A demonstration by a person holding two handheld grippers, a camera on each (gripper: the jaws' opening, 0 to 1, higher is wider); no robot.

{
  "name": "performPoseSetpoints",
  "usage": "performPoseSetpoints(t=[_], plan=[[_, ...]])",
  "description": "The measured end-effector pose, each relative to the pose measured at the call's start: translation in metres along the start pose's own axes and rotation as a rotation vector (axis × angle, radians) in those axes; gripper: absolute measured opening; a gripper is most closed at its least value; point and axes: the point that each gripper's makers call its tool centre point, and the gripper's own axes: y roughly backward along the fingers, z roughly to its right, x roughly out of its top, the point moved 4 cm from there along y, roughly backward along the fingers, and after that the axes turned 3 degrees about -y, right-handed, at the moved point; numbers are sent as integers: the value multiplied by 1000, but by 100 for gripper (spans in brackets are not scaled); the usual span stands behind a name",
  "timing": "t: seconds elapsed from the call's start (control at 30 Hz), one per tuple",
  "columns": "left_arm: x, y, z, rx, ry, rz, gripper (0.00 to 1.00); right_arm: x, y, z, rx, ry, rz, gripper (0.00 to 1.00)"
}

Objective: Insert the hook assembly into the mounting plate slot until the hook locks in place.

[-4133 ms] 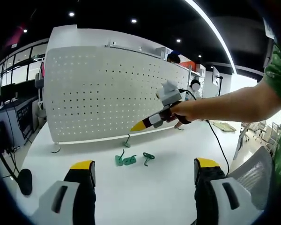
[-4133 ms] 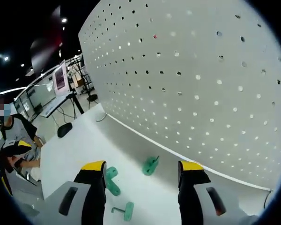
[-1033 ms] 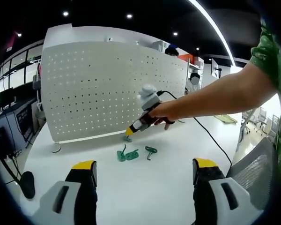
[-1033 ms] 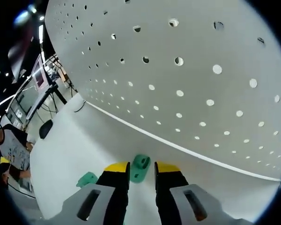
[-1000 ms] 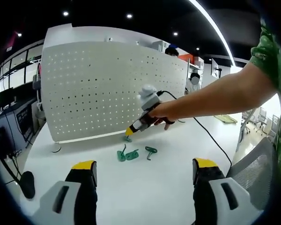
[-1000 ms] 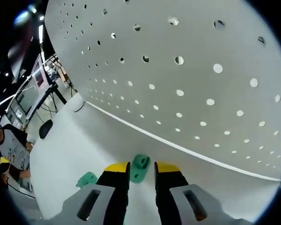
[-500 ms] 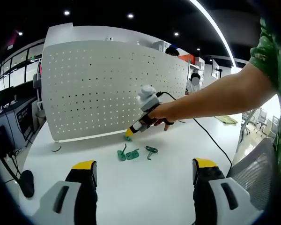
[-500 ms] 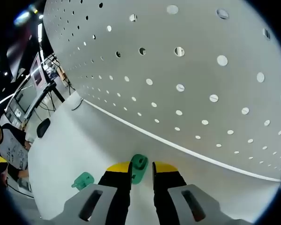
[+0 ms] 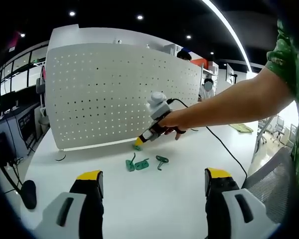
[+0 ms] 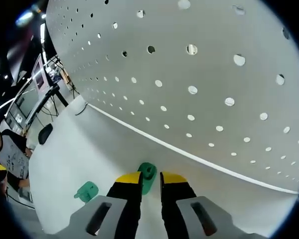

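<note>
My right claw grips a green plastic hook at the foot of the white perforated metal mounting plate.

From the left: my left claw hangs released above the white tabletop, jaws wide apart. Beyond it, three more green hooks lie loose on the tabletop. In the left gripper view my right claw holds its hook low, near the plate's bottom edge.
</note>
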Motion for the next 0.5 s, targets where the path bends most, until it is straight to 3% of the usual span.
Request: performPoseSetpoints(t=[0.5], plan=[[0, 1, -1, 5, 8, 4, 86, 0, -2, -1, 9, -12, 0, 9]])
